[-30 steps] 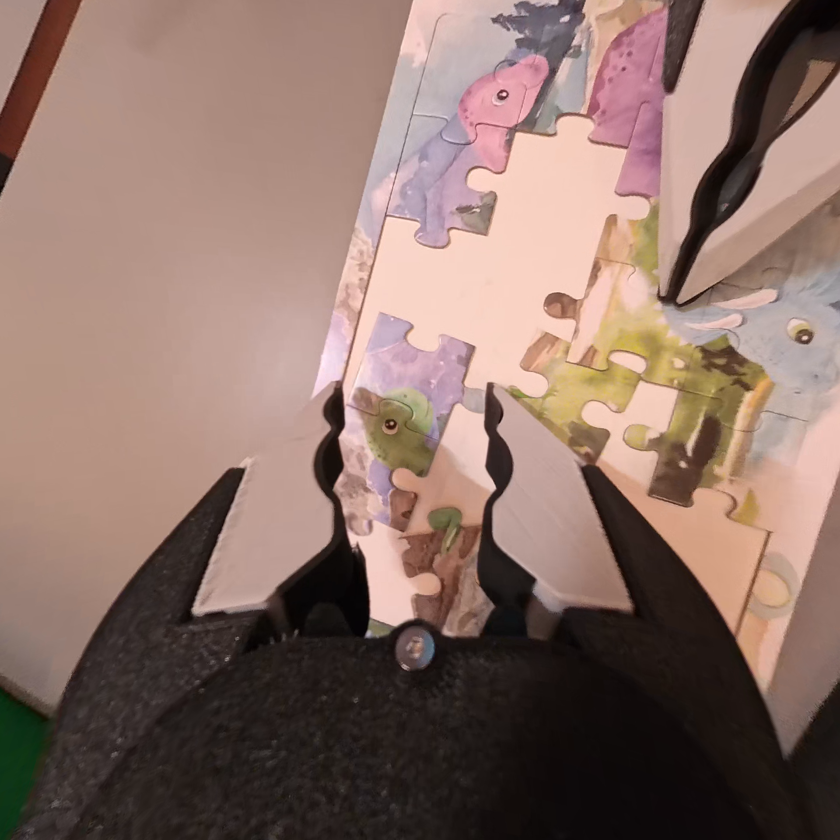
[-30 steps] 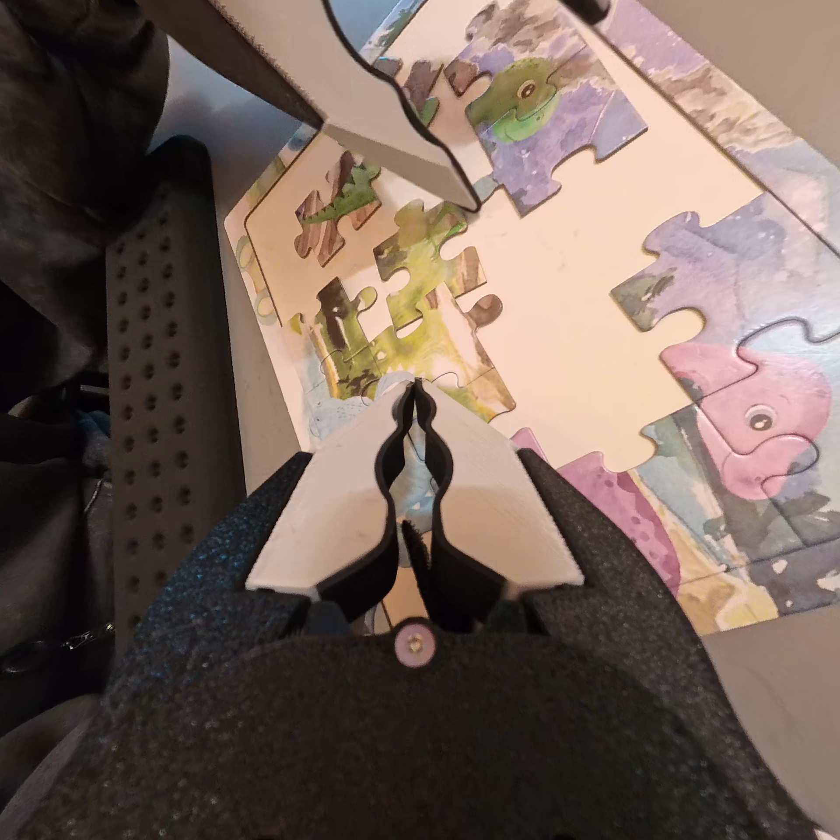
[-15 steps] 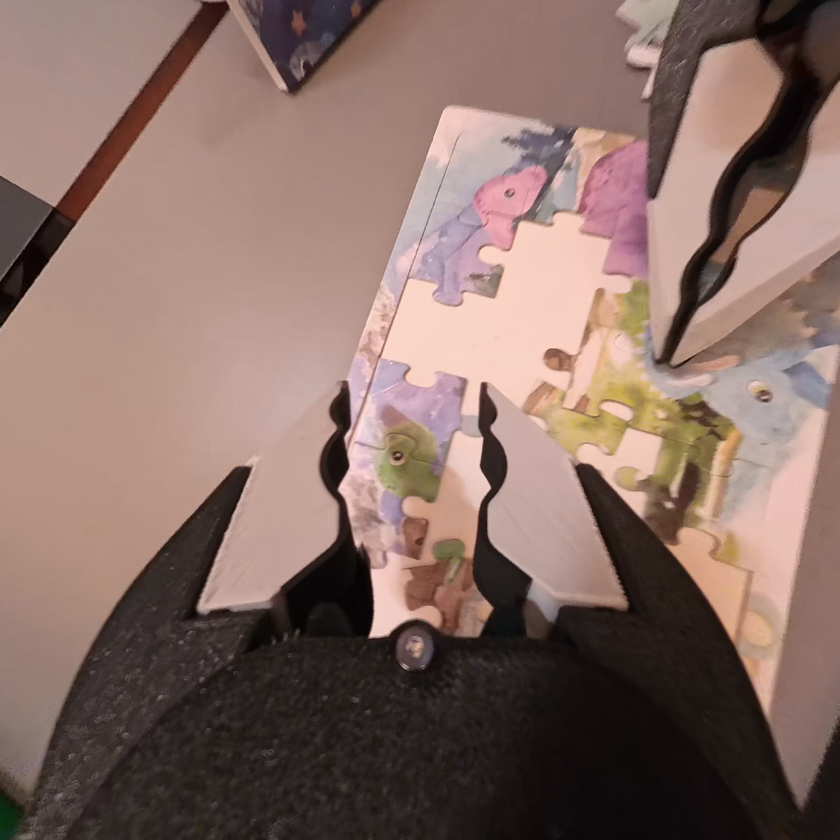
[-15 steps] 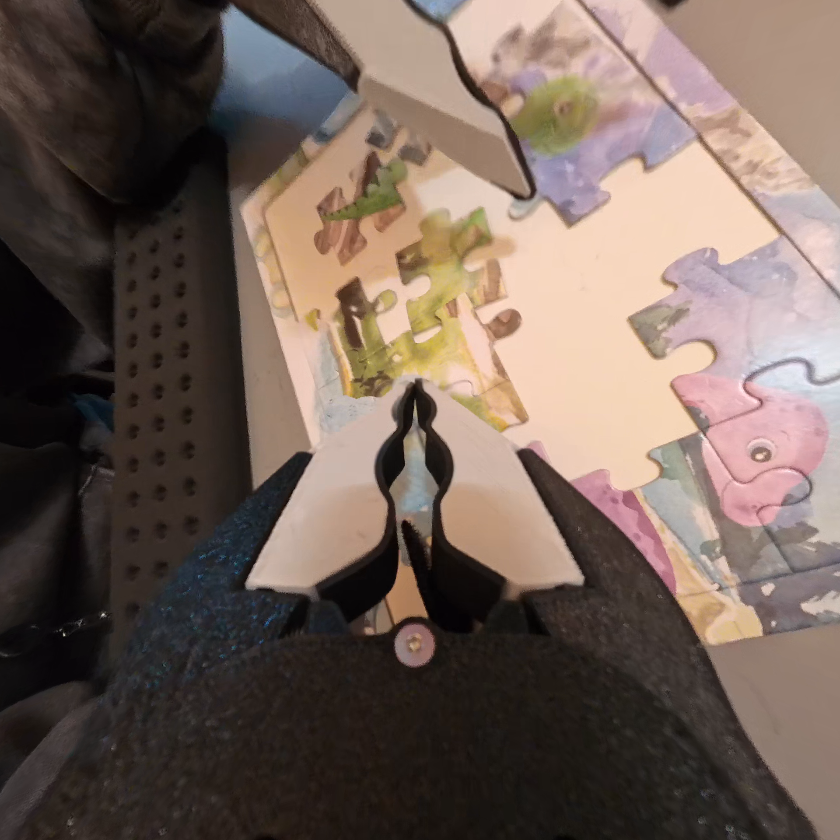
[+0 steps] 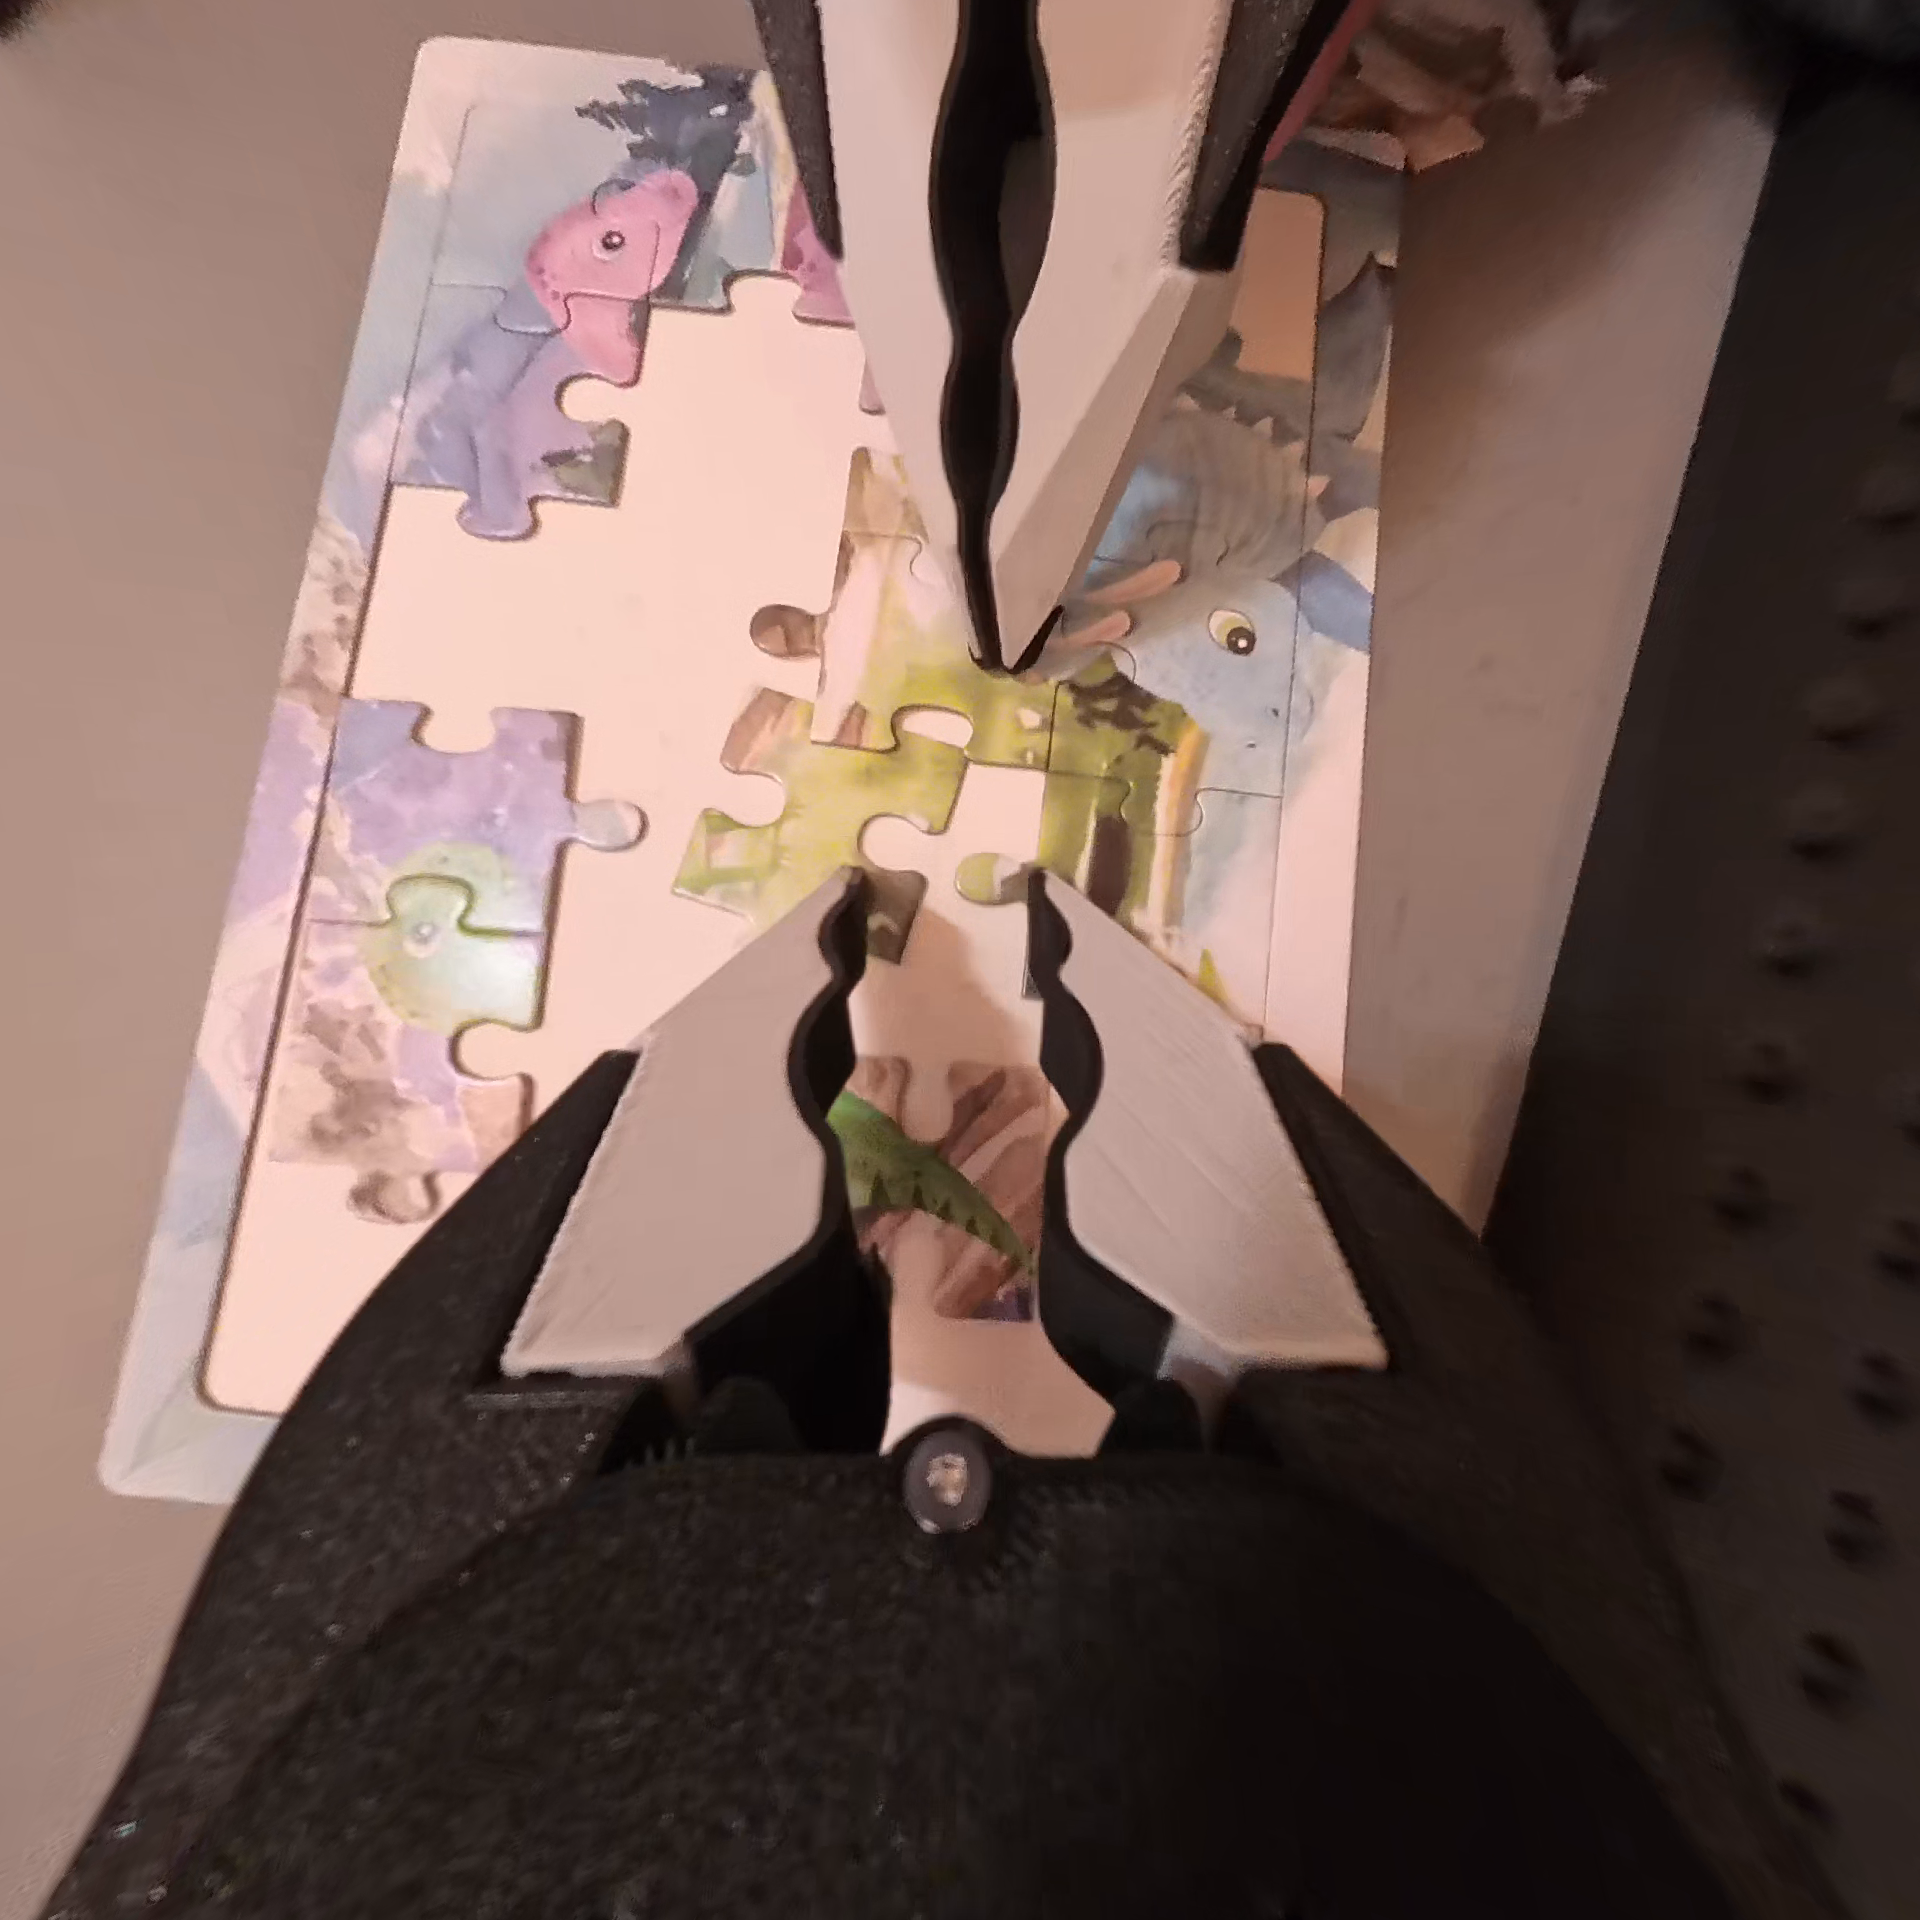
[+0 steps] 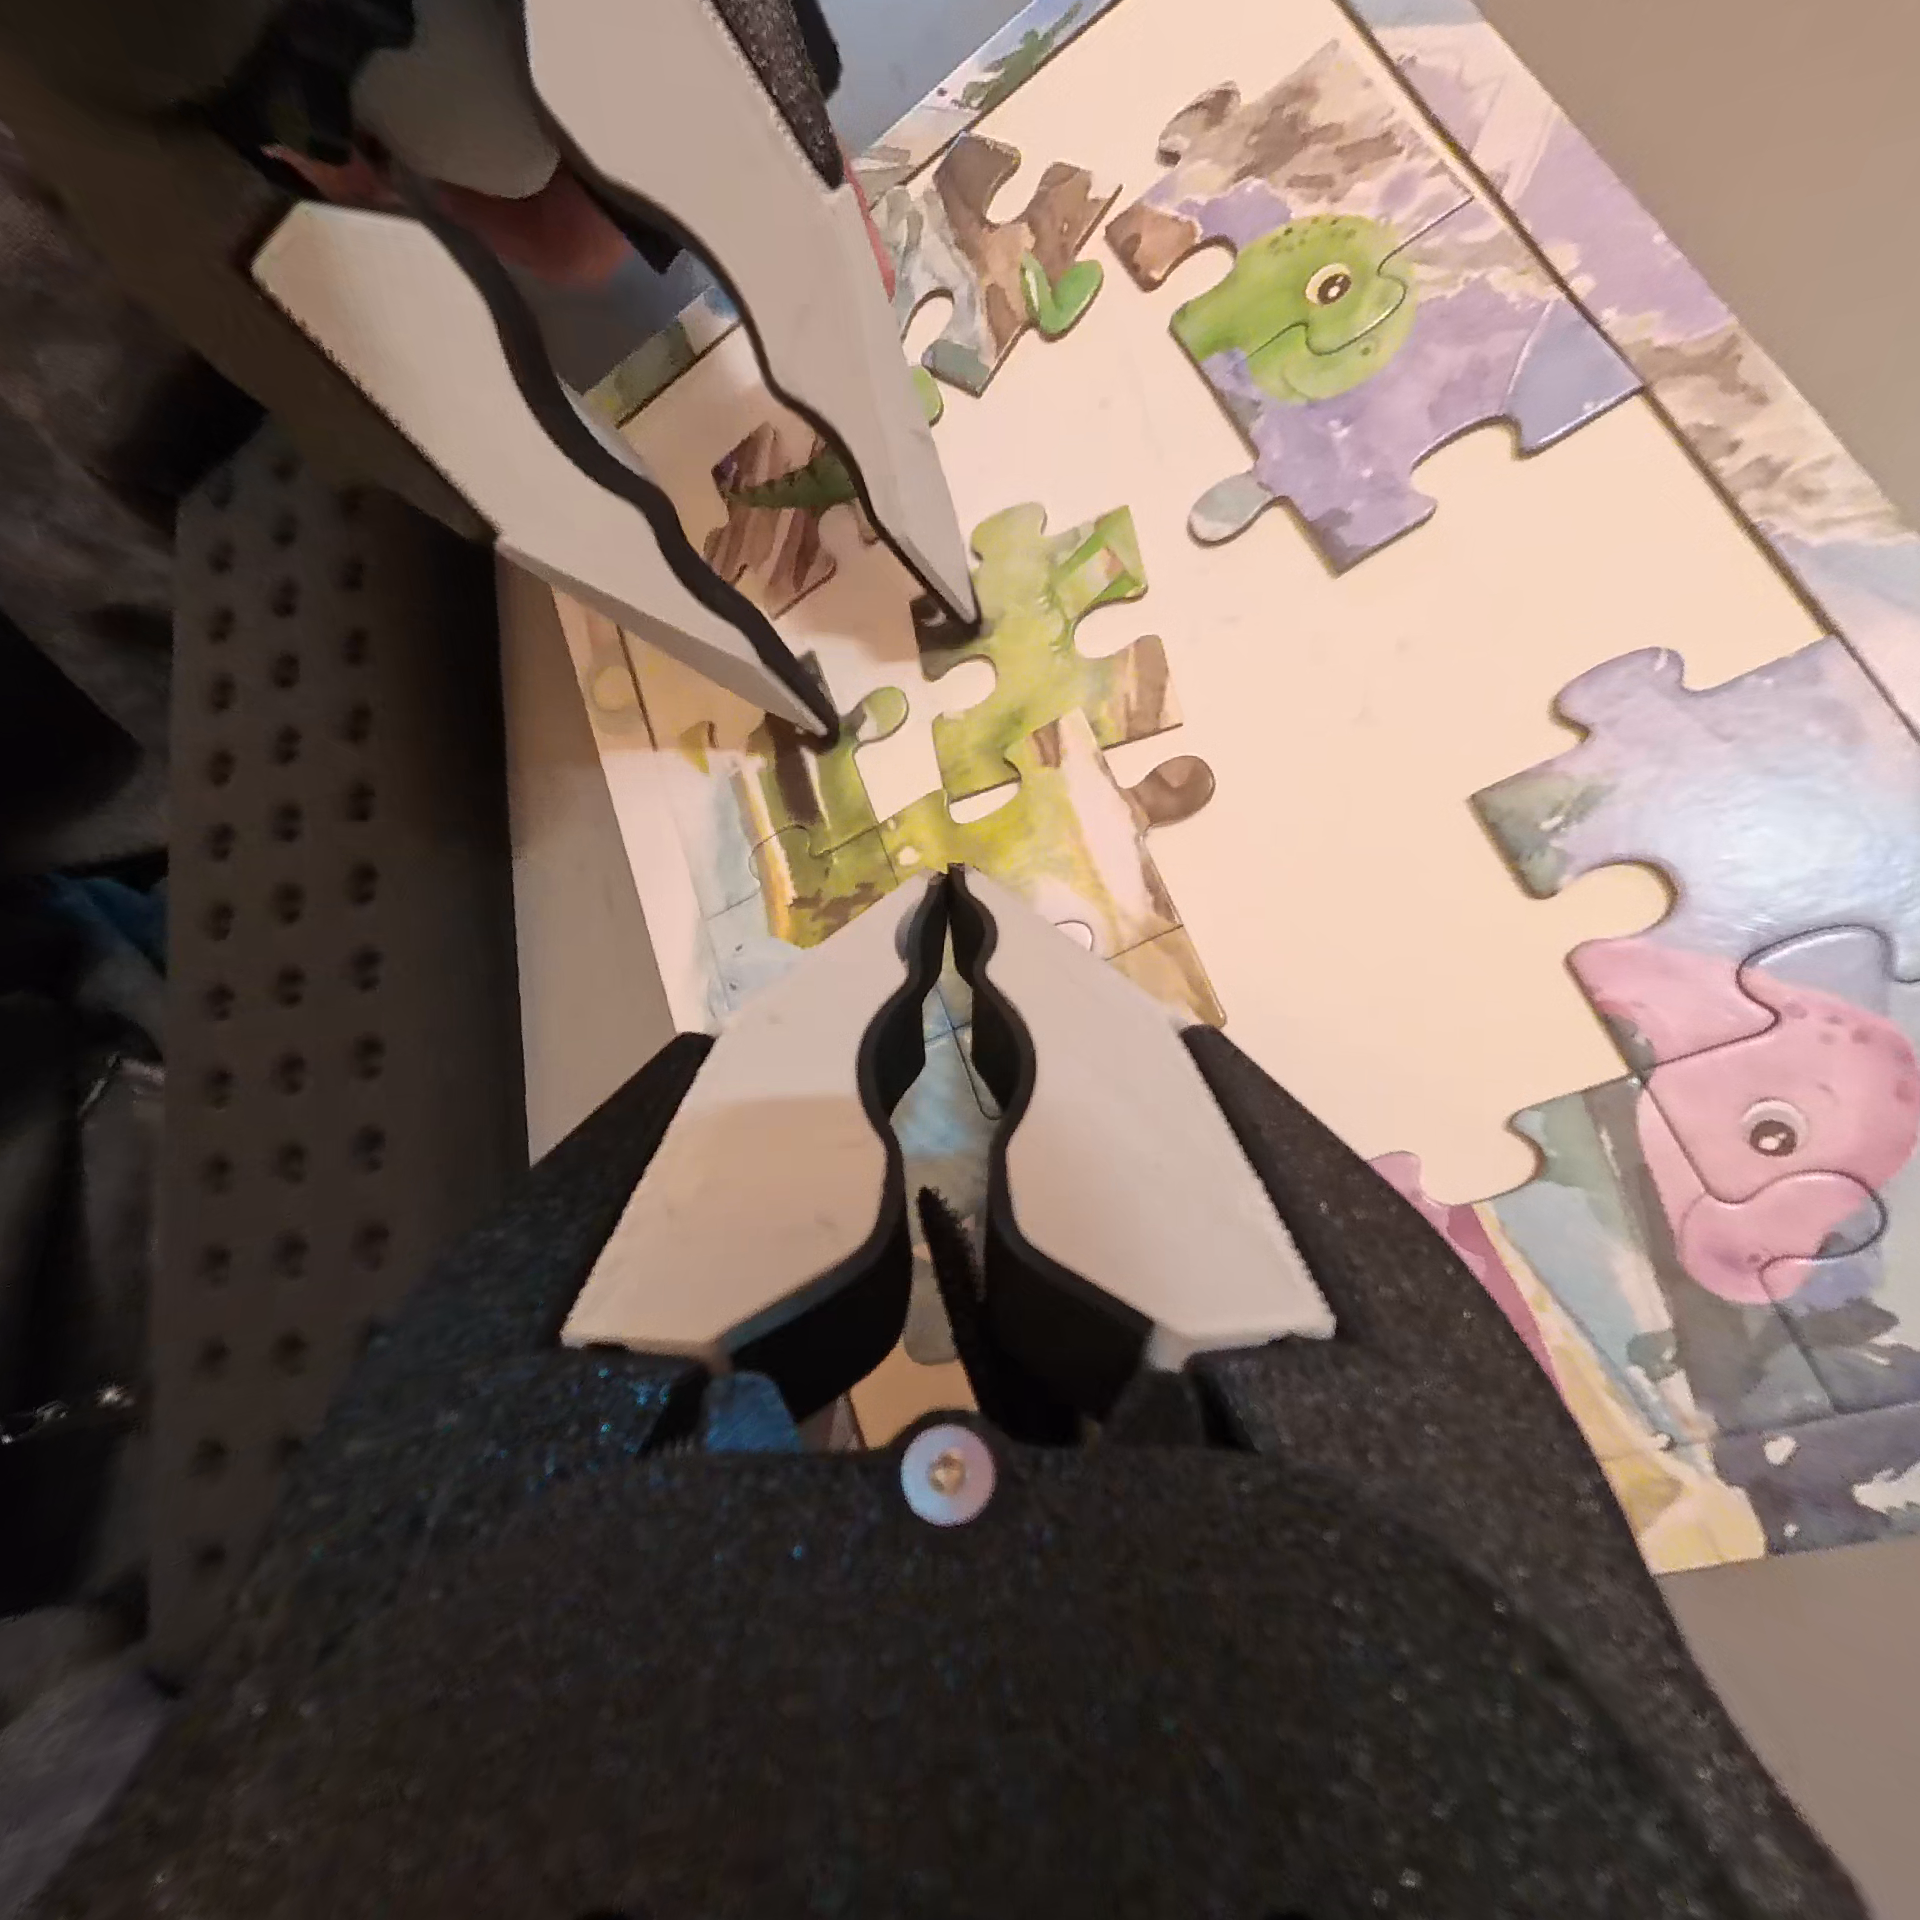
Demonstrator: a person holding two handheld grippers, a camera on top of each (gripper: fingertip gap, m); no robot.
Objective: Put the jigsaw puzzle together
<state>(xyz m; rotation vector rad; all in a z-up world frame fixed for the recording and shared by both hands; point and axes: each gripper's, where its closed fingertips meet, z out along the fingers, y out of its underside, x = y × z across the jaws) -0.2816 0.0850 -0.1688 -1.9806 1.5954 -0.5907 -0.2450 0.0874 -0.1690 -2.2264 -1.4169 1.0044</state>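
left gripper spread wide, tips straddling the loose green piece on the puzzle tray. right gripper clenched, empty, tip pinning the joined pieces. probably best to nudge the green piece flat into its neighbour, no lifting.

The puzzle tray lies flat on the table, a perforated panel along its right edge. 2 grippers, the left gripper and the right gripper, face each other over loose pieces in the tray.
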